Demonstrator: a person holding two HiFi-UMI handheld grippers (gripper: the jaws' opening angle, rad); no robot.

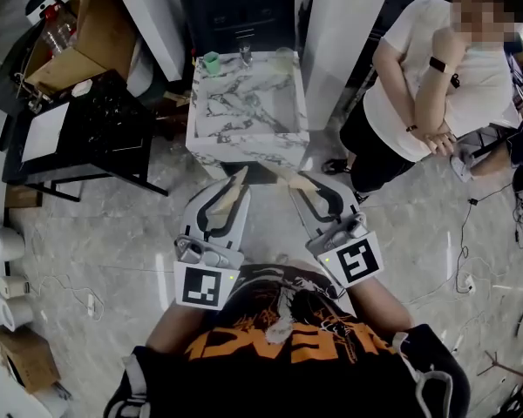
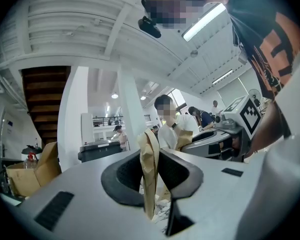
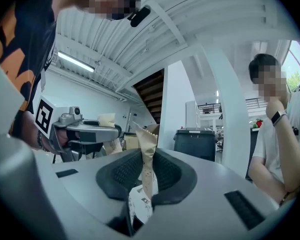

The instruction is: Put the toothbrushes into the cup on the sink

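Left gripper [image 2: 151, 176]: pads pinched on a tan paper packet [image 2: 149, 159], probably a wrapped toothbrush.
Right gripper [image 3: 144, 179]: pinched on a second tan packet [image 3: 145, 149].
Sink [image 1: 244, 142]: marble, just ahead of both tips.
Cup [image 1: 211, 62]: green, on the sink's back-left rim, near the faucet [image 1: 246, 55].
Edges: black table [image 1: 78, 129] left, bystander [image 1: 436, 77] right.
Open room: pale floor [image 1: 270, 216] between tips and sink front.

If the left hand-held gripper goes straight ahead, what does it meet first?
Probably the marble sink, just beyond the paper packet in the left hand-held gripper; it might pass above the rim.
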